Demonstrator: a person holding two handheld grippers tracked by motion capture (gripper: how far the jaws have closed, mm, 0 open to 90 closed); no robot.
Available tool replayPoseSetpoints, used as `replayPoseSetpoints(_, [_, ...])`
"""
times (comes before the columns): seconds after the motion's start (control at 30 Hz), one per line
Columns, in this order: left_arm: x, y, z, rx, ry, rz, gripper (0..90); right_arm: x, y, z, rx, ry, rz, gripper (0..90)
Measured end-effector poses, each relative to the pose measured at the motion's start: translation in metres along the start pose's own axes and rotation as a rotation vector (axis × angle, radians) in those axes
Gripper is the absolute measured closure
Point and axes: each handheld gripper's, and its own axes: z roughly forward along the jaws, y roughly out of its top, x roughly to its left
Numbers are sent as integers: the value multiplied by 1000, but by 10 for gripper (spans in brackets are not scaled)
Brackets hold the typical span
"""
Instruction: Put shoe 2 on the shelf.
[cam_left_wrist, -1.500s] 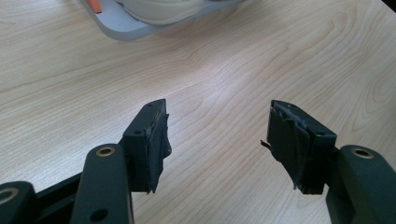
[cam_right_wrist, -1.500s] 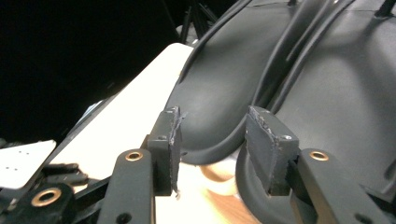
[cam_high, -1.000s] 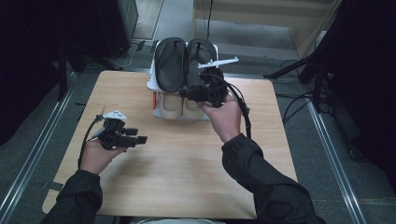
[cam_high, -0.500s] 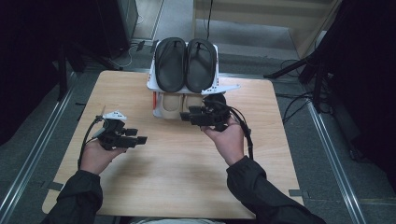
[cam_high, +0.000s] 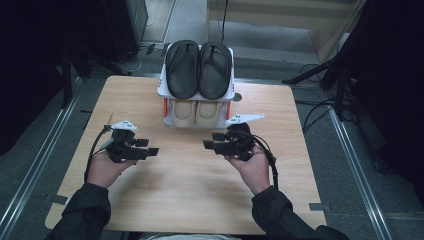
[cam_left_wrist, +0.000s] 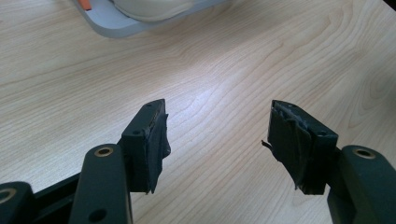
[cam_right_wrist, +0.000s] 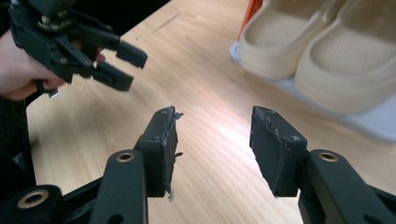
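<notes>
Table (cam_high: 190, 200) – pale wood, smooth; black sandals (cam_high: 199, 67) – matt rubber; rack (cam_high: 162, 92) – white plastic.

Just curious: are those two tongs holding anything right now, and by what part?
Nothing is held. The left tongs and right tongs both gape open over the bare table.

Dark sleeves (cam_high: 85, 212) — black grippers (cam_high: 150, 150)
</notes>
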Motion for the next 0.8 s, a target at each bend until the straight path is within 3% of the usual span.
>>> replayPoseSetpoints(0.3, [-6, -1, 1, -15, -19, -7, 380, -15, -28, -5, 19, 5, 37, 513])
replayPoseSetpoints(0.6, [-16, -1, 2, -15, -37, 30, 379, -25, -44, -13, -2, -10, 48, 508])
replayPoseSetpoints(0.8, [-19, -1, 1, -15, -45, 46, 376, -36, -54, -12, 18, -23, 42, 508])
